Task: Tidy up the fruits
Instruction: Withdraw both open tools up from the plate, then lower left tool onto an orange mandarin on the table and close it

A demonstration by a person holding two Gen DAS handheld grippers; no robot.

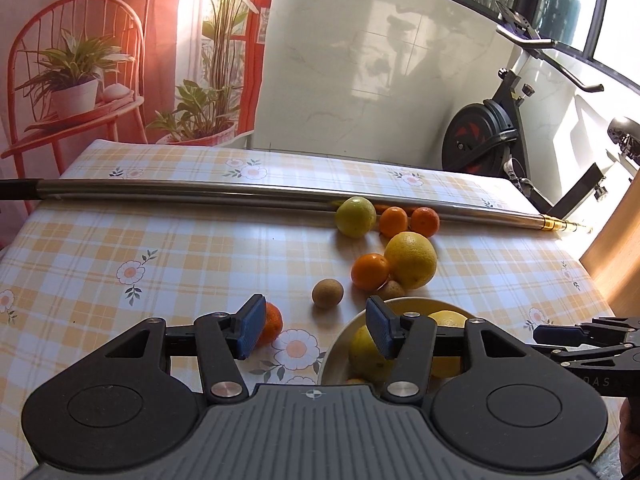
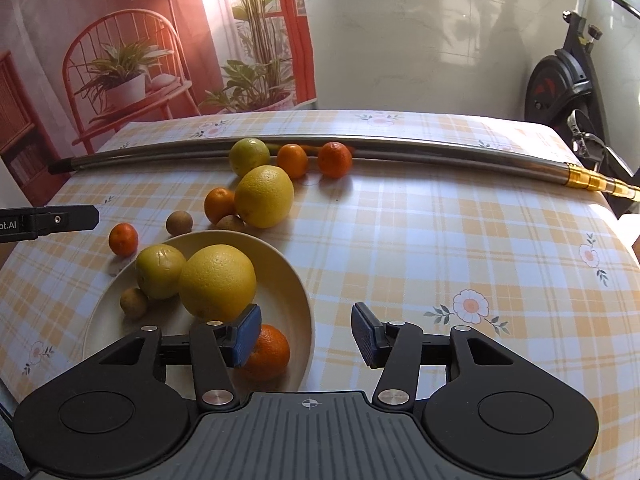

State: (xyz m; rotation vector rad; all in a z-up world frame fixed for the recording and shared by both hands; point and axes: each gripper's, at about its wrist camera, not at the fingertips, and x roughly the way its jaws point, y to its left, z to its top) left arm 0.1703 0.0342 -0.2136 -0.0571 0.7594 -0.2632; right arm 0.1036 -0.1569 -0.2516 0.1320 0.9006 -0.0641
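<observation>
Yellow-and-white checked cloth with daisy prints covers the table (image 1: 160, 240) in the left wrist view. The left gripper (image 1: 316, 332) hangs low over the near part of the cloth, level and pointing toward the far wall, its blue pads spread wide with nothing between them. A small mandarin (image 1: 271, 324) sits on the cloth just behind the left pad, partly hidden by it. The cream plate (image 1: 340, 344) lies under the right pad, with two yellow fruits showing on it. Beyond the fingers lie a brown round fruit (image 1: 327, 293), an orange (image 1: 370, 271) touching a large yellow citrus (image 1: 411, 259), and farther back a greenish citrus (image 1: 355, 217) and two more oranges against a long metal pole (image 1: 200, 192). The right gripper (image 1: 560, 338) enters from the right edge, seen side-on.

From the right wrist view, the right gripper (image 2: 307, 336) is also level and low, its jaws released and wide apart, gripping nothing. Its left pad hovers over the near rim of the plate (image 2: 296, 280), just above an orange (image 2: 267, 353) lying on it. The plate also carries a big yellow citrus (image 2: 217, 282), a paler yellow-green fruit (image 2: 160, 271) touching it, and a small brown fruit (image 2: 134, 302). The rest of the fruit is loose on the cloth beyond the plate, up to the pole (image 2: 440, 148). One finger of the left gripper (image 2: 60, 220) reaches in from the left edge, near the lone mandarin (image 2: 123, 239).
</observation>
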